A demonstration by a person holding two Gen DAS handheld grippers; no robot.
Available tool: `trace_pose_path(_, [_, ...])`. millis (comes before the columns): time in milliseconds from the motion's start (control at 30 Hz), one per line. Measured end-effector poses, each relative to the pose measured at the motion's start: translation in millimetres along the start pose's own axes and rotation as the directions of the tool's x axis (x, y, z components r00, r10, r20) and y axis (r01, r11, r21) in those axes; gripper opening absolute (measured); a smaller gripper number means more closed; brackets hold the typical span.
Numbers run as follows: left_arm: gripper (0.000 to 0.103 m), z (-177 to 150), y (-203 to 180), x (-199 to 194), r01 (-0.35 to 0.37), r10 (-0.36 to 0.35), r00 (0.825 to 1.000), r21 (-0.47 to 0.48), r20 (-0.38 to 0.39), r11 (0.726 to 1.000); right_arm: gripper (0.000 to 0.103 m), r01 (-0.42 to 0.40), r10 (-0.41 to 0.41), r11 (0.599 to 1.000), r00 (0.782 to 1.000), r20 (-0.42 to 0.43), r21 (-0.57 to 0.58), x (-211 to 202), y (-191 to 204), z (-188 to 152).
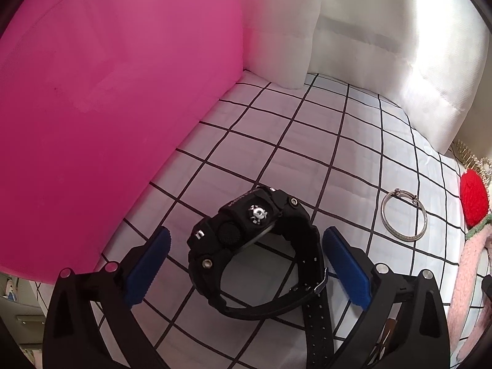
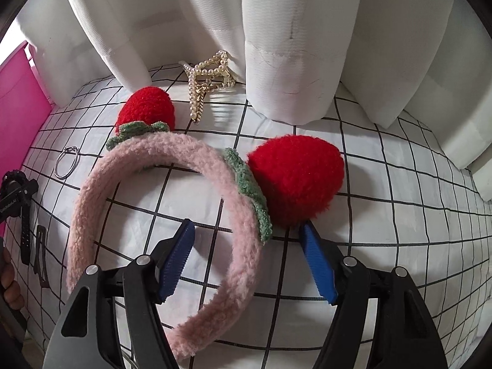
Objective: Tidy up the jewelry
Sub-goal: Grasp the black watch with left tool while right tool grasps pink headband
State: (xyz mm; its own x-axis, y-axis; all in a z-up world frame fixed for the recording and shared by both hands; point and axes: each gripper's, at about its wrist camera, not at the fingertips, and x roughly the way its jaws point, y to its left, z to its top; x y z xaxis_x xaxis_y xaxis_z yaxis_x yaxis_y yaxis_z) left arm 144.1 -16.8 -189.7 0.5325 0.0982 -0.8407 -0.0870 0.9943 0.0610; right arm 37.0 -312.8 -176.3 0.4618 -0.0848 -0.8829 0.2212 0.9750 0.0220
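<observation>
A black watch [image 1: 252, 246] lies on the checked cloth between the spread blue fingers of my left gripper [image 1: 246, 240], which is open around it without touching. A silver bangle [image 1: 403, 215] lies to its right and also shows in the right wrist view [image 2: 66, 162]. My right gripper [image 2: 247, 229] is open over a pink fluffy headband [image 2: 160, 166] with two red strawberries [image 2: 296, 178]; one side of the band passes between the fingers. A pearl hair claw [image 2: 206, 83] lies behind it by the curtain.
A pink box [image 1: 107, 107] stands close on the left of the watch. White curtain folds [image 2: 276, 46] hang along the back of the cloth-covered table [image 2: 399, 215]. A dark hair clip [image 2: 40, 252] lies at the left edge of the right wrist view.
</observation>
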Motion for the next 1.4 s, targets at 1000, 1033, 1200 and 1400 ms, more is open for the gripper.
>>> trace_pose_path(1000, [0.068, -26, 7, -32, 0.103, -0.104, 0.995, -0.034, -0.013, 0.994, 0.012, -0.057, 0.056, 0.998, 0.99, 0.129, 0.004, -31, 1, -15])
trace_pose_path(1033, [0.068, -27, 7, -37, 0.106, -0.106, 0.994, -0.026, -0.012, 0.994, 0.012, -0.06, 0.059, 0.998, 0.989, 0.134, 0.004, -35, 1, -15])
trace_pose_path(1200, [0.049, -29, 6, -56, 0.112, -0.112, 0.994, 0.007, 0.018, 0.994, 0.012, -0.069, 0.068, 0.998, 0.986, 0.155, 0.001, -54, 1, -14])
trace_pose_path(1400, [0.042, -26, 1, -69, 0.157, -0.158, 0.987, 0.056, 0.017, 0.986, 0.012, -0.073, 0.073, 0.997, 0.983, 0.169, -0.003, -71, -1, -15])
